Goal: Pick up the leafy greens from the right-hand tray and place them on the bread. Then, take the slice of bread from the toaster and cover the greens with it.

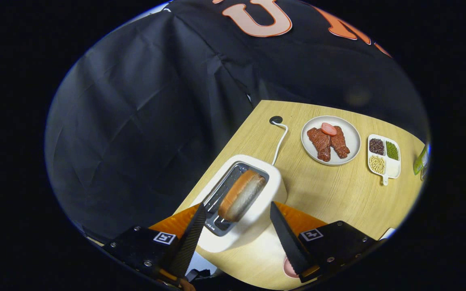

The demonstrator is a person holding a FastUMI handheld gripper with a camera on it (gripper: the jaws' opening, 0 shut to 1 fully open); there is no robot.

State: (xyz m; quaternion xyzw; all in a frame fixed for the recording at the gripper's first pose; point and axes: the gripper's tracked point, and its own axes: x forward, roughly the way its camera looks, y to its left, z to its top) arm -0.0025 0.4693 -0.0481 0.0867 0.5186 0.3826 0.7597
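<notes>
We have the gripper point(238, 213) hanging above the white toaster point(253, 202), which stands near the table's point(330, 194) edge next to the booth's black cloth wall. Its two fingers are spread apart and press on nothing; the slice of bread point(241, 195) stands tilted in the toaster's slot, between the fingertips and just ahead of them, not yet touched on either side.

We judge that we are in the second half of the task: the approach to the toaster slice is under way, but the grasp itself is not made. We cannot confirm the first half from here, since the greens and the base bread are not something we can make out; a sliver of green point(420, 160) at the table's far edge may be a leaf or packaging, too small to tell.

Further along the table sit a round plate point(350, 137) with two pieces of meat point(330, 143) and a pink sausage slice point(329, 129), and beside it a divided dish point(394, 169) of dark, green and pale beans. The toaster's white cord point(280, 141) runs to a hole in the tabletop.

What is left, as we see it: close on the slice, lift it out, carry it over and lay it on the greens.
</notes>
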